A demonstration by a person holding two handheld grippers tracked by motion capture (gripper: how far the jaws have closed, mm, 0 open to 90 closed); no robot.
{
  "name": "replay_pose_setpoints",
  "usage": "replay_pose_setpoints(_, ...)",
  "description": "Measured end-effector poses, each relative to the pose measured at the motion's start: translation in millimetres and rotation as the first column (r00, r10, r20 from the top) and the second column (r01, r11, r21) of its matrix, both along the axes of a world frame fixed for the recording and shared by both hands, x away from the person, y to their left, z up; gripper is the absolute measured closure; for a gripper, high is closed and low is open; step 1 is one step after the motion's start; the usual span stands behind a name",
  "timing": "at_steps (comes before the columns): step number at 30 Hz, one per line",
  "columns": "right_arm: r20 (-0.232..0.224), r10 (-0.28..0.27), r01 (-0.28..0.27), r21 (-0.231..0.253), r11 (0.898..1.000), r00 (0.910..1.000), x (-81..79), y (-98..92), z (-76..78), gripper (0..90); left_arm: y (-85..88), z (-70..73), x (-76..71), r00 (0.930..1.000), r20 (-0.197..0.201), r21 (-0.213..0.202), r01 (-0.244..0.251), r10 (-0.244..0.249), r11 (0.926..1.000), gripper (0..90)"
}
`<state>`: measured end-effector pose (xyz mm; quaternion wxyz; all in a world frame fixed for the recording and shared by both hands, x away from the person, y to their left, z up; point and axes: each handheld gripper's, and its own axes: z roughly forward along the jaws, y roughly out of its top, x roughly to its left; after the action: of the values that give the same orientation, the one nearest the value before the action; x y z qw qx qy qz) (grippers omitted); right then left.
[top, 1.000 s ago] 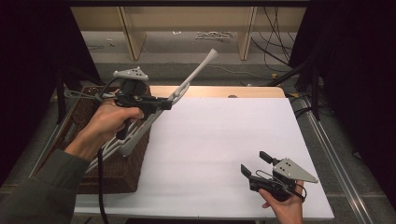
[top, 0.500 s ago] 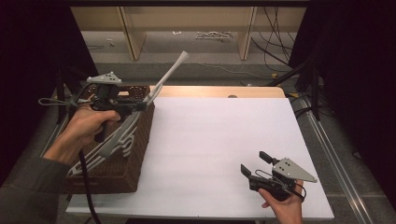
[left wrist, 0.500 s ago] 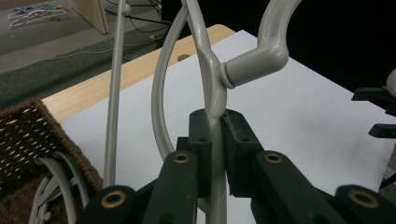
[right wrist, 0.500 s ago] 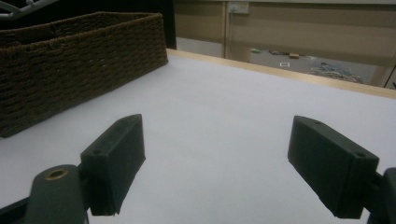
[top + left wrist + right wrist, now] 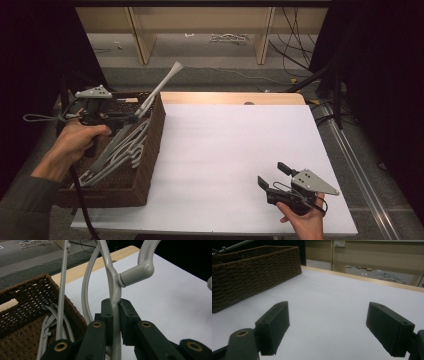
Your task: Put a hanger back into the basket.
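A brown wicker basket (image 5: 151, 145) stands at the table's left edge with several grey plastic hangers (image 5: 122, 150) lying in it. My left gripper (image 5: 131, 117) hovers over the basket's far end, shut on one grey hanger (image 5: 165, 82) whose arm sticks up and to the right. In the left gripper view the jaws (image 5: 114, 307) pinch that hanger (image 5: 113, 282) just below its hook, above the basket (image 5: 30, 295). My right gripper (image 5: 270, 172) rests open at the front right of the white table. Its jaws (image 5: 327, 322) stand wide apart with nothing between them, facing the basket (image 5: 249, 272).
A white sheet (image 5: 235, 145) covers the table, with a wooden strip (image 5: 230, 97) along the far edge. Beyond it are shelf legs (image 5: 260, 40) and cables (image 5: 295, 55) on the floor. Dark curtains close both sides.
My left gripper has carried the hanger leftwards and lower, from the basket's right rim to over the basket. The right gripper has stayed put.
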<state>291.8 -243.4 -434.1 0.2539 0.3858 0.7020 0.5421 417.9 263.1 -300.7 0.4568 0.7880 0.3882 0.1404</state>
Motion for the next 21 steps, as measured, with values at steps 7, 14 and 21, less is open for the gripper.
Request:
replay_pose_setpoints(7, -0.005, 0.004, -0.004, -0.009, 1.000, 1.0000, -0.3, -0.5, 0.6, 19.9, 18.0, -9.6, -0.9, 0.9998, 0.006, 0.012, -0.018, 0.017, 0.9998, 82.4)
replay_pose_setpoints(14, -0.008, -0.007, 0.007, -0.022, 1.000, 0.9999, -0.3, -0.6, 0.0, 19.9, 34.7, -21.5, -6.3, 0.9994, -0.006, 0.018, -0.033, 0.033, 0.9993, 82.4)
replay_pose_setpoints(21, -0.009, -0.009, 0.009, -0.022, 1.000, 0.9999, -0.4, -0.8, 0.0, 19.9, 51.3, -30.8, -13.8, 0.9985, -0.015, 0.020, -0.052, 0.052, 0.9985, 82.3)
